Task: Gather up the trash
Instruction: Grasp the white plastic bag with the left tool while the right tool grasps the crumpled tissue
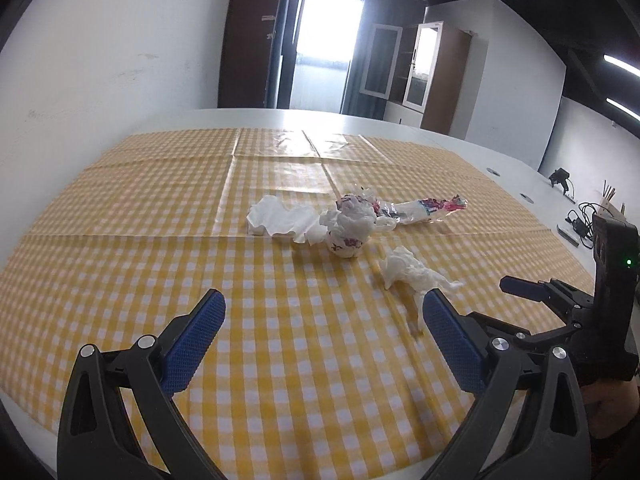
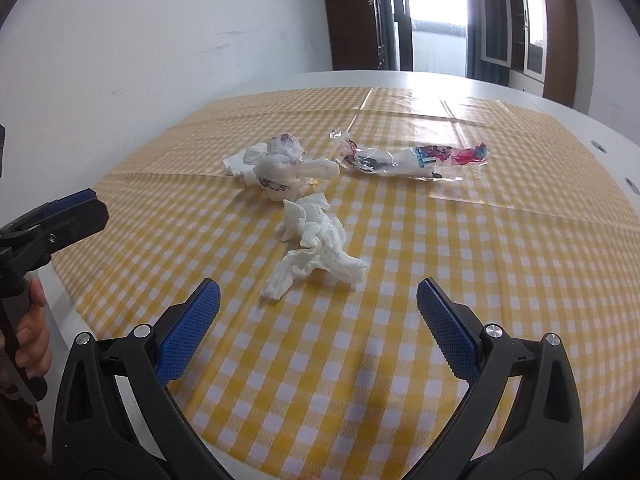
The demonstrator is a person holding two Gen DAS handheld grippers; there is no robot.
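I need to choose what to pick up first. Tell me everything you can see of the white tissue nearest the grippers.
The tissue is plain white, thin, soft-looking paper, crumpled into a loose, twisted wad with ragged points sticking out. It lies on the yellow checked cloth, ahead of the open right gripper. Nothing grips it. It sits just nearer than the printed wad; whether they touch is unclear.

The flat white tissue (image 1: 280, 220) is mostly hidden behind the knotted printed wad (image 2: 278, 168) from the right wrist view, only a corner pokes out. Something thin and yellowish (image 1: 400, 304) just ahead of the left gripper's right finger is too blurry to identify. Bottom edge chops off both tool bodies, and the hand (image 2: 34, 340) gets cut at the left border. Far-right desk clutter (image 1: 580, 220) is too tiny to read.
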